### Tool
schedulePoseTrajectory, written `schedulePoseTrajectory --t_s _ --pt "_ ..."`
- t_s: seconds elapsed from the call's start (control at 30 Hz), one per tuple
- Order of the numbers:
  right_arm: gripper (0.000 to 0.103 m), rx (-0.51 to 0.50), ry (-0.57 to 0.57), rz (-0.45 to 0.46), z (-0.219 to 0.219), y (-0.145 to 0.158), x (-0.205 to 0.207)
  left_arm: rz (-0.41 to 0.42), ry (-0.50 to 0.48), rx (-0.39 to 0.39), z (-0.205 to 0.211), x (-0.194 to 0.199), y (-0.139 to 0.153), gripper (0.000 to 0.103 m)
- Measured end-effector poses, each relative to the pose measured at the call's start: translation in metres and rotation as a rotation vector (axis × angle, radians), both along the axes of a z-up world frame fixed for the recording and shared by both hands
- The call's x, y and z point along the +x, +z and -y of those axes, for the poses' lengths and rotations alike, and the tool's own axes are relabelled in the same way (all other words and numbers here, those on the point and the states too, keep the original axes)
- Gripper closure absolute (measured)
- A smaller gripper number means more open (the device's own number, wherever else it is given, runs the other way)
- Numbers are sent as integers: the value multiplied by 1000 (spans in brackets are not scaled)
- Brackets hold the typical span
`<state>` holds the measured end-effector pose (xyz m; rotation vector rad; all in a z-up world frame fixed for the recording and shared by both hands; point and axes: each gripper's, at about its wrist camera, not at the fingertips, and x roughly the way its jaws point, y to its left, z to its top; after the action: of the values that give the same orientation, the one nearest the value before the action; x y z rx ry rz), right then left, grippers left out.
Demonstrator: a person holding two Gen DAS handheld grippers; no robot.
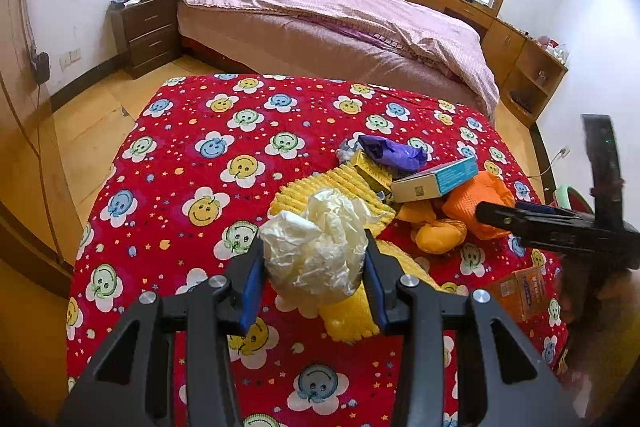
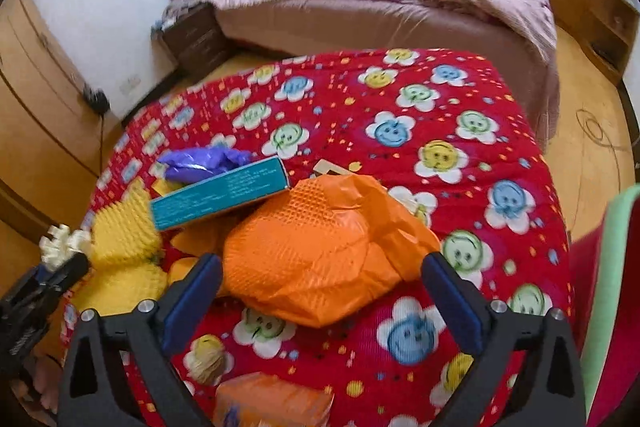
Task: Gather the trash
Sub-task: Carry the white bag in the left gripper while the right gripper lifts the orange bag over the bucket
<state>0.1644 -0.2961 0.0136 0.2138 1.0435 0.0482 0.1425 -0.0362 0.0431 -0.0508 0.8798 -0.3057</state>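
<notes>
My left gripper [image 1: 314, 251] is shut on a crumpled white wad of paper [image 1: 316, 247], held just above a yellow ribbed cloth [image 1: 340, 187]. In the right wrist view my right gripper [image 2: 322, 267] stands wide open. A crumpled orange bag [image 2: 320, 259] lies between its fingers, and the pads are clear of it on both sides. Behind the bag lie a teal box [image 2: 220, 193] and a purple wrapper [image 2: 200, 163]. A flat orange packet [image 2: 272, 403] and a small beige wad [image 2: 208, 363] lie near the front edge. Everything rests on a red smiley-flower quilt [image 1: 192, 155].
A small yellow box [image 1: 370, 171] sits beside the purple wrapper. Beyond the quilt stand a bed with a pink cover [image 1: 340, 15], a dark nightstand [image 1: 148, 31] and wooden cabinets [image 1: 516, 63]. A wardrobe [image 1: 20, 147] lines the left. A green and red chair edge [image 2: 612, 287] is at the right.
</notes>
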Motion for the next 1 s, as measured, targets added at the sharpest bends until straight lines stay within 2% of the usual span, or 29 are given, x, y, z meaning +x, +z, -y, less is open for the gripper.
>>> schedulePoseTrajectory --t_s 0.13,0.17,0.33,0.4,0.5,0.67,1.0 --pt "2 -72 31 -35 -9 -10 11 -2 9 -1 -1 2 -1 59" --pt "6 -81 30 -45 -10 -13 13 -2 10 -2 -1 2 -1 59" --pt "41 -112 0 -58 -7 -15 11 3 4 1 0 1 0 59" --pt "62 -110 4 -53 -4 -13 8 7 1 1 0 0 1 59" --pt "78 -72 -12 -44 4 -7 0 13 -3 -6 1 -5 4 59" --pt "86 -40 -57 14 17 10 -22 32 -17 -10 4 -16 12 59" --pt "87 -20 -97 134 27 57 -81 79 -56 -46 14 -44 38 59"
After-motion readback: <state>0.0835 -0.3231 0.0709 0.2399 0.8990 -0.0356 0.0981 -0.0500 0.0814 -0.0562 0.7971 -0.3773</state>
